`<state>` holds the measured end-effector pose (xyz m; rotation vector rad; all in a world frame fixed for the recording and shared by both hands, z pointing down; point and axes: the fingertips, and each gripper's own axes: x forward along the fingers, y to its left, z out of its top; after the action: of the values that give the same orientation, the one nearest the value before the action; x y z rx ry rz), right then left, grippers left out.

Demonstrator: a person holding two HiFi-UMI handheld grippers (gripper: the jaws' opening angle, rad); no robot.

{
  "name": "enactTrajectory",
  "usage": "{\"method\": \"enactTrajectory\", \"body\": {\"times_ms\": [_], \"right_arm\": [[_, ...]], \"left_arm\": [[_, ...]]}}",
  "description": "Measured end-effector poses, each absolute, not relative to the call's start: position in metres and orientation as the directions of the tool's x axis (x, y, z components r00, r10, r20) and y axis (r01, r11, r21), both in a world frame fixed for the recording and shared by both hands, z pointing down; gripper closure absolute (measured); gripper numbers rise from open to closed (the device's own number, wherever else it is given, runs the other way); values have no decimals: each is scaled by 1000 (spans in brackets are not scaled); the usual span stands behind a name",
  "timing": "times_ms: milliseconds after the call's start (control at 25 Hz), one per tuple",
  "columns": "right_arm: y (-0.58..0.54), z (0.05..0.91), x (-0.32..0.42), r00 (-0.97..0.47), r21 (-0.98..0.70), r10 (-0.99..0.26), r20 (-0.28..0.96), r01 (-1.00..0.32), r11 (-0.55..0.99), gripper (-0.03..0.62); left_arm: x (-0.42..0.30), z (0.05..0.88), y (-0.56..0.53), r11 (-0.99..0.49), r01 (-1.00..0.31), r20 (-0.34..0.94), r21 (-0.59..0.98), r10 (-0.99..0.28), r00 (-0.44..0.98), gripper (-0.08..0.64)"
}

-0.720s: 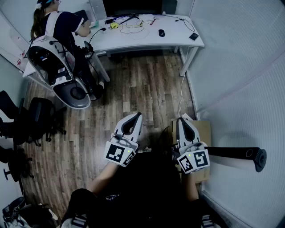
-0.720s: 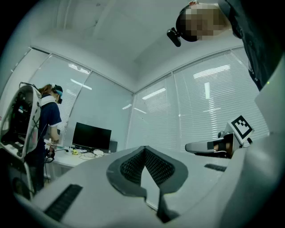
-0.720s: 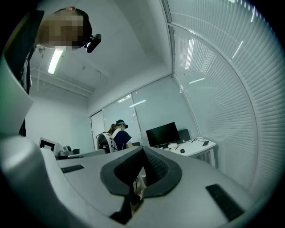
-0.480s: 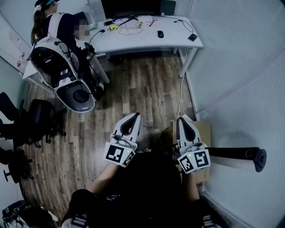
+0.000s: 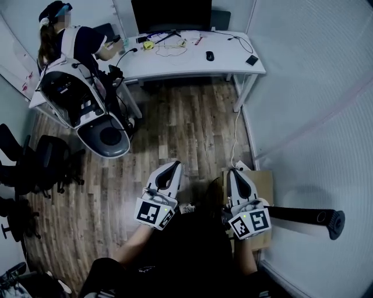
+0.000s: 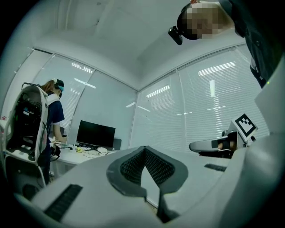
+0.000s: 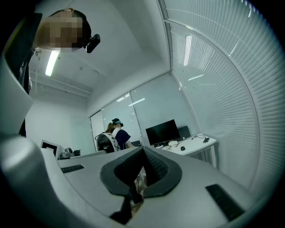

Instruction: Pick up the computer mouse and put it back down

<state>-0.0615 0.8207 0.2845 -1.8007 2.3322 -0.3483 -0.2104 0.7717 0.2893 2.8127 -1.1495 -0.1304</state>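
The left claw point(image 5: 172, 166) and the right claw point(image 5: 235, 173) point level, side by side, close before the body. Each has its jaws together, holding nothing.

Ahead of you the white worktop point(image 5: 192, 63) stands by the far wall; at its back you have a dark monitor point(image 5: 171, 13); in front lie loose cables point(image 5: 172, 48) and a small yellow thing point(image 5: 149, 45); the black mouse point(image 5: 210, 56) lies right of the cables; a flat dark thing point(image 5: 252, 60) lies near the right edge; the wooden floor point(image 5: 180, 128) carries a cardboard box point(image 5: 267, 174) on your right and black chairs point(image 5: 49, 160) on your left.
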Motion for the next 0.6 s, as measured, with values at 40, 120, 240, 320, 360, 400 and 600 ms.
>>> {"method": "enactTrajectory", "body": {"times_ms": [40,120,240,320,360,400,600], "right_arm": [[817,286,-60,-249,-294,-968,13,-927,234,594],[809,290,-57,-238,-292,-971,37,-931,217,594],[794,290,-58,-223,-258,-974,47,-944,204,594],[788,290,-60,-216,-246,-975,44,-949,199,594],[785,290,-62,-213,-247,-976,40,-949,197,594],[780,290,-63,-210,-249,-977,36,-949,195,594],[736,284,-63,-161,-286,-987,15,-946,150,594]], "left_arm": [[-213,288,767,-705,-699,-37,122,-707,706,552],[-219,287,760,-695,-710,-31,114,-717,696,554],[-226,288,743,-685,-721,-31,101,-727,686,552],[-228,291,733,-680,-726,-34,103,-732,681,552],[-228,292,729,-680,-726,-38,104,-732,680,552],[-227,292,723,-682,-724,-42,104,-730,682,552],[-216,295,681,-708,-699,-46,103,-705,708,552]]}}
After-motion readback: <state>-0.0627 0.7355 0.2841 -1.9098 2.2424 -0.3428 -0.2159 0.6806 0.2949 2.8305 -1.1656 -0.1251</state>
